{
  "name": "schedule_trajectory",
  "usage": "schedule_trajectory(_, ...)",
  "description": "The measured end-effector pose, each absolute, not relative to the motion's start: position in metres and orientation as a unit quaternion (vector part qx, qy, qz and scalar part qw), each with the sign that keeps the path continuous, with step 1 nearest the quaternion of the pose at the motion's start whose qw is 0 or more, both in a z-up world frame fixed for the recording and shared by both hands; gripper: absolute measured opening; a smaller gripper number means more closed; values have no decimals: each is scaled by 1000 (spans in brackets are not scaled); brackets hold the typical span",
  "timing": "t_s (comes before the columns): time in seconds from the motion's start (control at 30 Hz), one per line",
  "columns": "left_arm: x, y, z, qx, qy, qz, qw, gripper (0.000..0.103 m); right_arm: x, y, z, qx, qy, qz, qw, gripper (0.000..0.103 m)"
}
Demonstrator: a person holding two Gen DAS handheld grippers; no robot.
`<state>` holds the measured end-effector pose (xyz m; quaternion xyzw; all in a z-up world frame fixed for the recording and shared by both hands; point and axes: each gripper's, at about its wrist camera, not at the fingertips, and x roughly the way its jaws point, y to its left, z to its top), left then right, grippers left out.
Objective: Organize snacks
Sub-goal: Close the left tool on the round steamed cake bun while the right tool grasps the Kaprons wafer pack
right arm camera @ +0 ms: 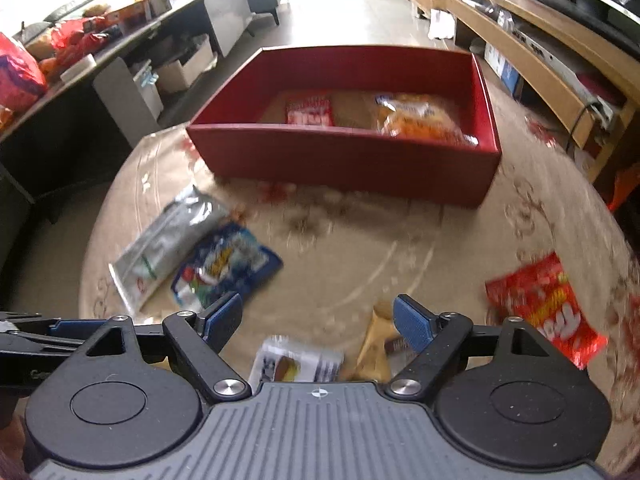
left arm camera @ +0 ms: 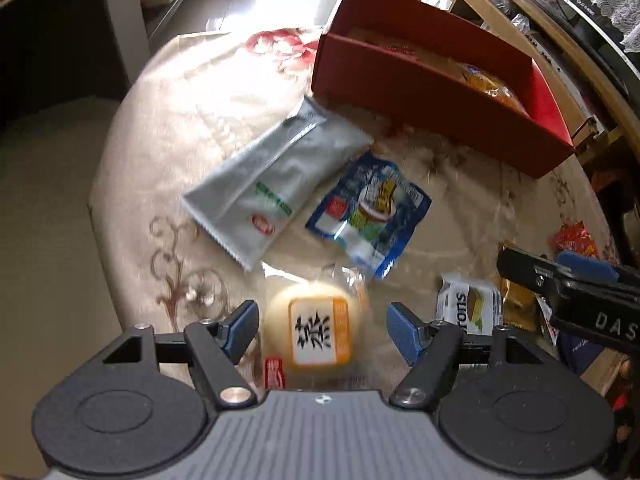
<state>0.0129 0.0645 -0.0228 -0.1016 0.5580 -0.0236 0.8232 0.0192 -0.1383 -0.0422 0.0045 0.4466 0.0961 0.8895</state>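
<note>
My left gripper (left arm camera: 320, 330) hangs low in the left wrist view, its jaws apart, and a round pale bun in a clear wrapper (left arm camera: 316, 330) sits between the blue pads (left arm camera: 240, 330). I see a gap on either side of it, so nothing is clamped. Just above the bun, in the middle of the frame, lie a silver-grey packet (left arm camera: 264, 188) and a blue packet (left arm camera: 370, 216), side by side and touching at the edge. A small white packet (left arm camera: 468, 306) lies at the lower right, just beside my right pad. Further right, my other gripper pokes in from the edge.

The red box (left arm camera: 420, 92) stands at the upper right of that view, on the patterned tablecloth (left arm camera: 180, 92).

Over to the right wrist view: my right gripper (right arm camera: 318, 322) is spread wide at the bottom, nothing between its pads but tablecloth. The white packet (right arm camera: 298, 364) and a tan packet (right arm camera: 376, 350) lie low in the frame, right by the gripper body. A red bag (right arm camera: 548, 308) lies at the right edge, well apart from the rest. The silver-grey and blue packets sit at the left. The red box fills the upper centre, with a red-and-white packet (right arm camera: 310, 110) and an orange bag (right arm camera: 418, 120) already inside.
</note>
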Motion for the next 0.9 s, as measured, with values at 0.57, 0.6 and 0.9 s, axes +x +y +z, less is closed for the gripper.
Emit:
schedule_trajectory(0.57,14,56,-52,-103,579,13,809,73,-4,-140,-58,14,473,95,876,88)
schedule_trajectory(0.6,14,55,-52,-100,577,14,810,73,-5,-140,-59,14,474,93,875,88)
schedule_trajectory(0.9,11,58,-48,-95,571,9,815,62,-8,-133,-69,11,490,91,867,88)
